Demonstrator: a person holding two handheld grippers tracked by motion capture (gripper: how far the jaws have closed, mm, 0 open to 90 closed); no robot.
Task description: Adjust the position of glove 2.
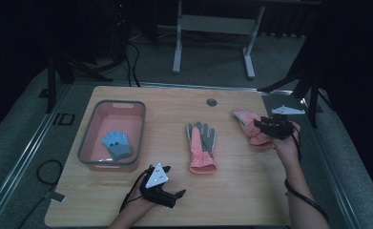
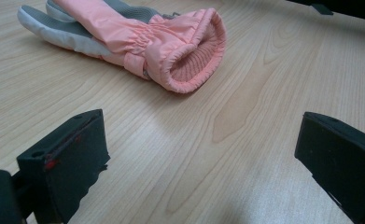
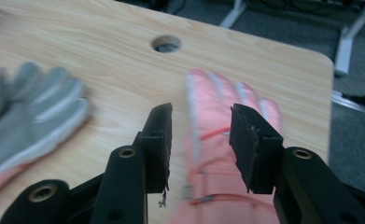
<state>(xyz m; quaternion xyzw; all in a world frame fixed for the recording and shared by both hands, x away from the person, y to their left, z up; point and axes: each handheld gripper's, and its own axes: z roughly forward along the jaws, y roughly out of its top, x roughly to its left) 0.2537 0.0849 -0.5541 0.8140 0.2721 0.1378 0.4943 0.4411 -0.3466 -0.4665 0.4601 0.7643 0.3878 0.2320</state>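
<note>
Blue glove (image 1: 117, 144) lies in pink bin (image 1: 89, 138), left on counter (image 1: 232, 191). Left gripper (image 1: 173, 197) rests near front edge, jaws released, empty. Pink/grey glove (image 1: 201, 145) lies mid-counter. Right gripper (image 1: 262, 125) hovers over pink glove (image 1: 247, 119) at right, jaws part-open, not pressing it.

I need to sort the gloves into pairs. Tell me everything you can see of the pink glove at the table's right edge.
The pink glove looks like padded winter fabric with pale stripes along its fingers. It lies flat on the wooden table, fingers toward the far edge. The right tongs hover over it, jaws open astride it, not pressing. Its cuff is hidden.
</note>
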